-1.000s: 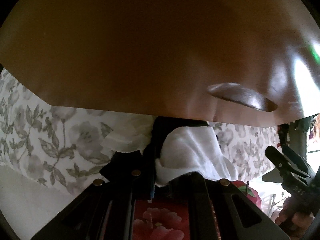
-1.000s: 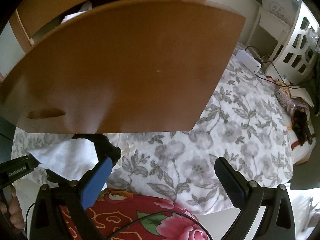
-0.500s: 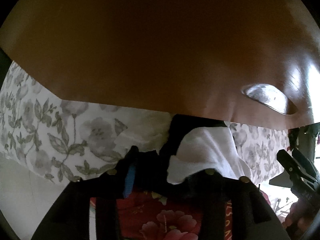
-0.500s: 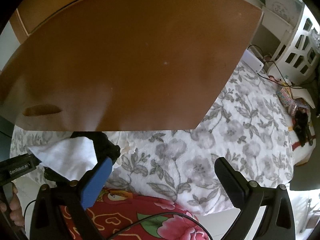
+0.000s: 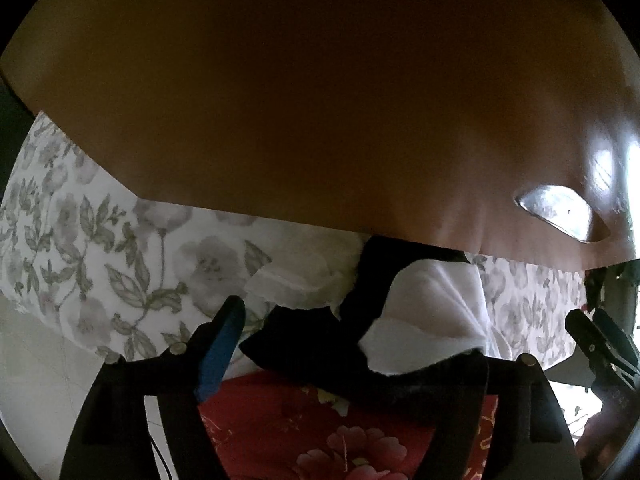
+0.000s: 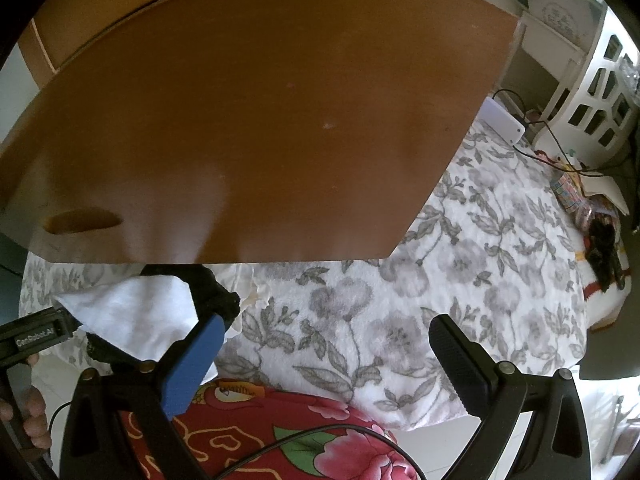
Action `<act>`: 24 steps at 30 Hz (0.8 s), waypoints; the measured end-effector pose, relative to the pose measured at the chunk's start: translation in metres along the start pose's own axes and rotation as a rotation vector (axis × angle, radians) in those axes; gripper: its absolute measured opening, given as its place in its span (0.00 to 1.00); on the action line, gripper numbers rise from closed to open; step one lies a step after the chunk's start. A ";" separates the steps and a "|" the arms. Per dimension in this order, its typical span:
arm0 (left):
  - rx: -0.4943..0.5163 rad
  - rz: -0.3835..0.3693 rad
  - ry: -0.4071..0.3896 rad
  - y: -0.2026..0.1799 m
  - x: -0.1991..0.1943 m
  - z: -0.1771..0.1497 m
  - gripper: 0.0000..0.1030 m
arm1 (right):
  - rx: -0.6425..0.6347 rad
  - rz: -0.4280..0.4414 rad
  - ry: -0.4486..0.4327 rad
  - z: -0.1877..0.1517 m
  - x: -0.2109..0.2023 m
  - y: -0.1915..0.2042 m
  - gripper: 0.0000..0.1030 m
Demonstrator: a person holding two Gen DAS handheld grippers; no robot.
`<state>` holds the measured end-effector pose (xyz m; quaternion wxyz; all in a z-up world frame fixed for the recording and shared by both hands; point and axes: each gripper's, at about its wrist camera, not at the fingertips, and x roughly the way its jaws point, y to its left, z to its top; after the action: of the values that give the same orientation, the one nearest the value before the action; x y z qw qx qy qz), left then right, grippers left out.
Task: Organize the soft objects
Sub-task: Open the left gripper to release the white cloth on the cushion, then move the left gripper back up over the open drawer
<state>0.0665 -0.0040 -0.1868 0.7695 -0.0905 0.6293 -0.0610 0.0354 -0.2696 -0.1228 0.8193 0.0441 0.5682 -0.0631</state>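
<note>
The left gripper (image 5: 348,344) points steeply down at a bundle of white cloth (image 5: 432,312) and black cloth (image 5: 304,340) on the near edge of the floral bedspread (image 6: 420,300). Its jaws have just been opening and now stand apart, with the bundle between them, no longer pinched. A brown drawer front (image 6: 248,120) hangs over the far side. The right gripper (image 6: 324,356), further right, hovers with jaws wide and bare above the bedspread.

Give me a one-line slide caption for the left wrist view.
Left gripper, fingers just opened, over black and white clothes on a floral bedspread beneath a brown wooden panel.
</note>
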 end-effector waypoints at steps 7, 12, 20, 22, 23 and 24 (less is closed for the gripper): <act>-0.011 -0.013 -0.018 0.001 -0.009 0.002 0.81 | 0.007 0.002 -0.009 0.001 -0.002 0.000 1.00; -0.018 -0.033 -0.049 0.001 -0.021 0.002 0.83 | 0.013 0.008 -0.021 0.001 -0.008 0.000 1.00; -0.003 -0.049 -0.089 -0.007 -0.039 0.001 0.83 | 0.021 0.023 -0.066 0.002 -0.028 0.000 1.00; 0.001 -0.052 -0.098 -0.008 -0.044 0.000 0.83 | 0.023 0.026 -0.077 0.002 -0.033 -0.001 1.00; 0.002 -0.052 -0.105 -0.009 -0.048 0.000 0.83 | 0.024 0.029 -0.084 0.001 -0.036 -0.001 1.00; 0.003 -0.052 -0.110 -0.009 -0.049 0.000 0.83 | 0.025 0.031 -0.092 0.001 -0.039 -0.001 1.00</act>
<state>0.0570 -0.0028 -0.1374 0.8013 -0.1090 0.5833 -0.0769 0.0229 -0.2686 -0.0857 0.8448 0.0601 0.5284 -0.0594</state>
